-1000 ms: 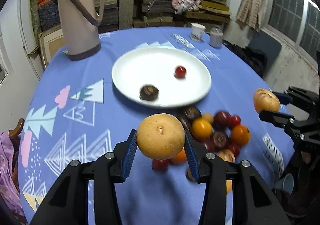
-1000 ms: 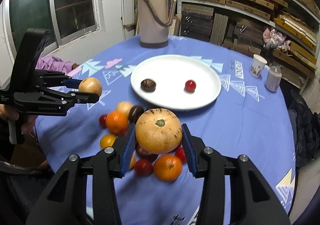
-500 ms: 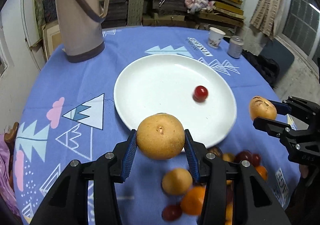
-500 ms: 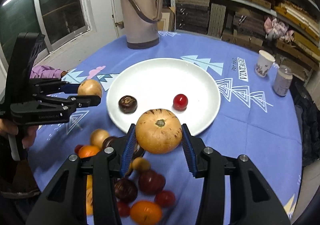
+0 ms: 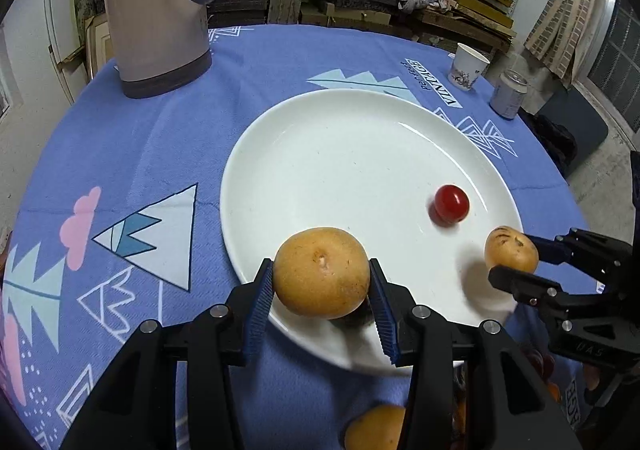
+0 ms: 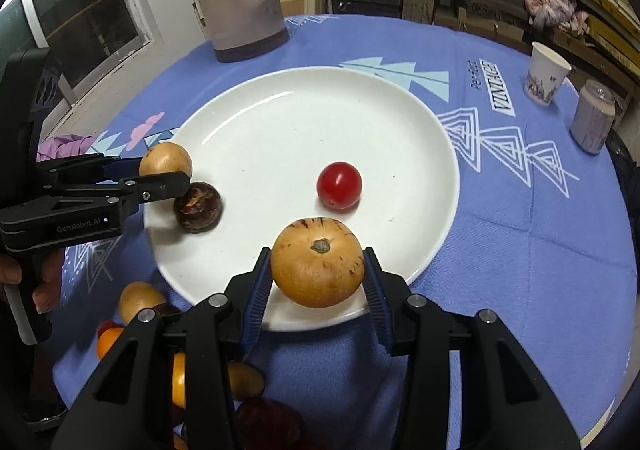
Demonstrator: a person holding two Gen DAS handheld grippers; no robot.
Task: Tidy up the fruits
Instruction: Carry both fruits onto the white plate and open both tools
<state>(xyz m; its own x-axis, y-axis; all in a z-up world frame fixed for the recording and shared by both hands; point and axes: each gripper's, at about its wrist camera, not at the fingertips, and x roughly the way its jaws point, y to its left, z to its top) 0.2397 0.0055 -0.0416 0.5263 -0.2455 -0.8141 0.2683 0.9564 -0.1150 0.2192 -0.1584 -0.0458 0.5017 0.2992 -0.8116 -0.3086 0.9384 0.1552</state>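
Note:
My left gripper [image 5: 322, 282] is shut on a round tan fruit [image 5: 322, 272], held over the near left rim of the white plate [image 5: 320, 154]. My right gripper [image 6: 318, 268] is shut on a tan, purple-streaked fruit [image 6: 318, 262] over the plate's near edge [image 6: 400, 274]. On the plate lie a red cherry tomato [image 6: 339, 185] and a dark purple fruit [image 6: 198, 207]. The left gripper [image 6: 160, 174] also shows in the right wrist view, and the right gripper [image 5: 516, 262] in the left wrist view.
A heap of loose orange, yellow and dark fruits [image 6: 136, 302] lies on the blue tablecloth in front of the plate. A tall beige thermos [image 5: 154, 10] stands at the back left. A paper cup [image 5: 466, 66] and a can [image 5: 508, 94] stand at the back right.
Both grippers have carried their fruits forward from above the fruit heap to over the plate's near rim. The plate looks closer and larger.

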